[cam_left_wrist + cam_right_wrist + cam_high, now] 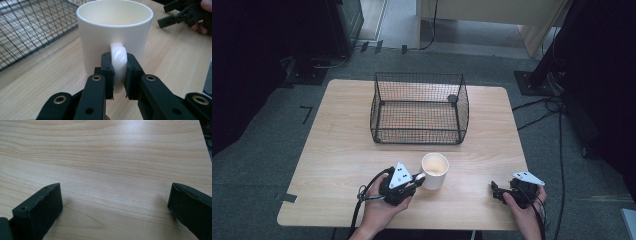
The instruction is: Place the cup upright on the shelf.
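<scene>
The left claw [119,82] clamps the handle of a white mug [115,32] standing upright just ahead of it on the wooden tabletop [337,160], the right claw [115,202] gaping wide and holding nothing off to its side, a wire basket [419,107] beyond the mug.

Glossy mug, matt black grippers, pale wood bench

The mug [115,32] looks like smooth, glossy white ceramic, shiny along its handle. The left gripper [119,80] and right gripper [115,207] look like matt black plastic, with brass-coloured rivets on the left. The bench [342,150] is pale, satin wood grain; the basket [419,107] is thin dark wire mesh.
</scene>
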